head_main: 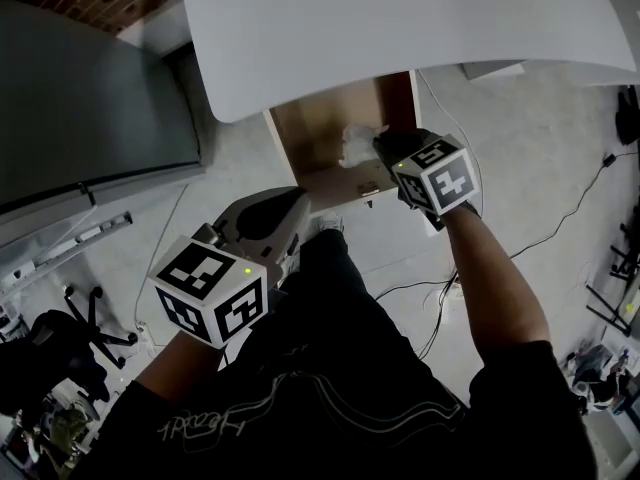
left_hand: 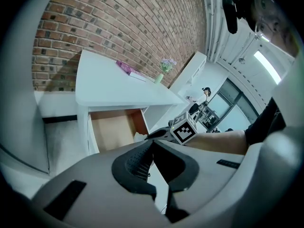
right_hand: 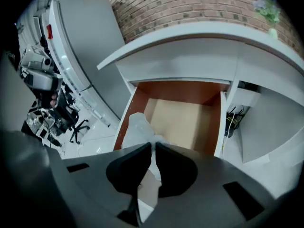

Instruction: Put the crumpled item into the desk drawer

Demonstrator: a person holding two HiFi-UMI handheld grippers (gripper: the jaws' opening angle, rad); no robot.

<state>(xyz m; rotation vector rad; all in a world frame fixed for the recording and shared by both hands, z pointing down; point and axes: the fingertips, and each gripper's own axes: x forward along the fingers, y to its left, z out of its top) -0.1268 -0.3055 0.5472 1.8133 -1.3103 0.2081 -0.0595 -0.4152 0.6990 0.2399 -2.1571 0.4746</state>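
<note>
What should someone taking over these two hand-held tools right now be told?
Right tool: shut on the white crumpled item, held at the front of the open drawer.
Left tool: shut, empty, held back from the drawer.
Done: drawer open, item picked up and at the drawer.
Left: lower the item inside, open the right tool, then probably push the drawer shut.

Brick wall (left_hand: 118,27); grey cabinet (head_main: 90,98); office chair (head_main: 95,326); flower vase (left_hand: 166,66).
</note>
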